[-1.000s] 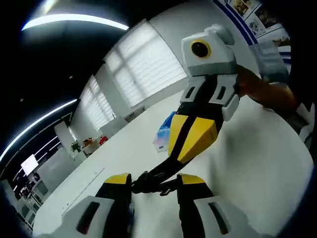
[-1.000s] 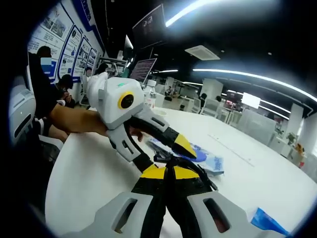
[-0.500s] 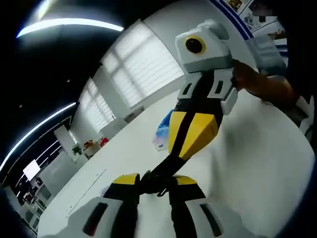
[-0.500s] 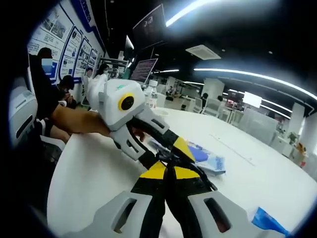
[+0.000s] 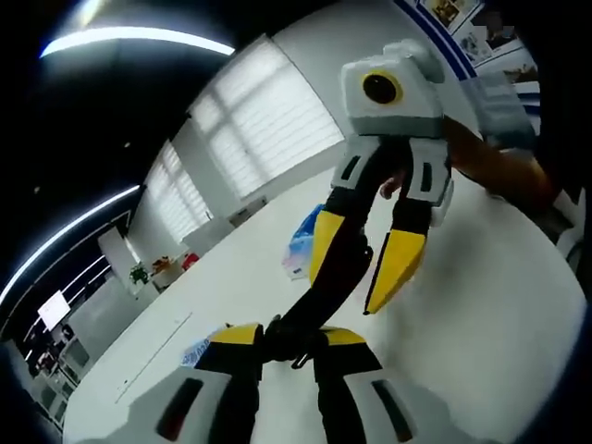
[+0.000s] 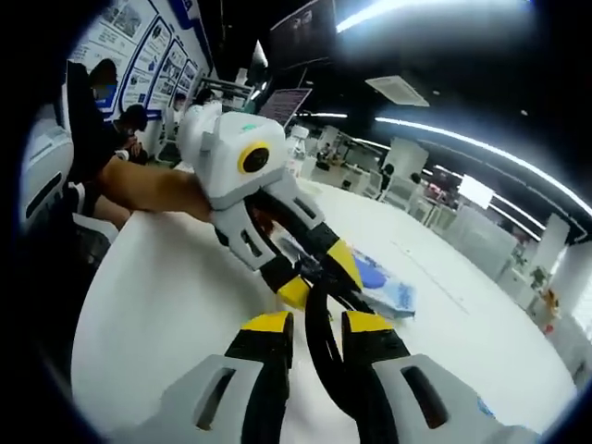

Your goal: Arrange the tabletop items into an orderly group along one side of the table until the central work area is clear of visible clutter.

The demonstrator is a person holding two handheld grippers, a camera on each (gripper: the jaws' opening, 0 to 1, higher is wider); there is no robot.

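My left gripper (image 5: 287,335) is shut on a black cord-like thing (image 5: 310,310) held above the white table (image 5: 481,305). In the right gripper view the left gripper (image 6: 322,277) reaches in from the upper left, a person's hand behind it. My right gripper (image 6: 317,322) is open; the black cord (image 6: 324,370) curves loosely down through the gap between its jaws. In the left gripper view the right gripper (image 5: 344,294) hangs from the upper right with its yellow fingers spread, one lying along the cord. A blue packet (image 6: 379,282) lies flat just beyond both grippers.
A blue packet (image 5: 305,236) lies mid-table and a smaller one (image 5: 196,350) sits to the left of my left jaw. Another blue packet (image 6: 481,407) lies at the lower right. Seated people (image 6: 120,129) and a chair (image 6: 42,185) are past the table's edge.
My right gripper has opened and let go of the black cord. The left gripper stays shut on it. Both views shifted slightly.
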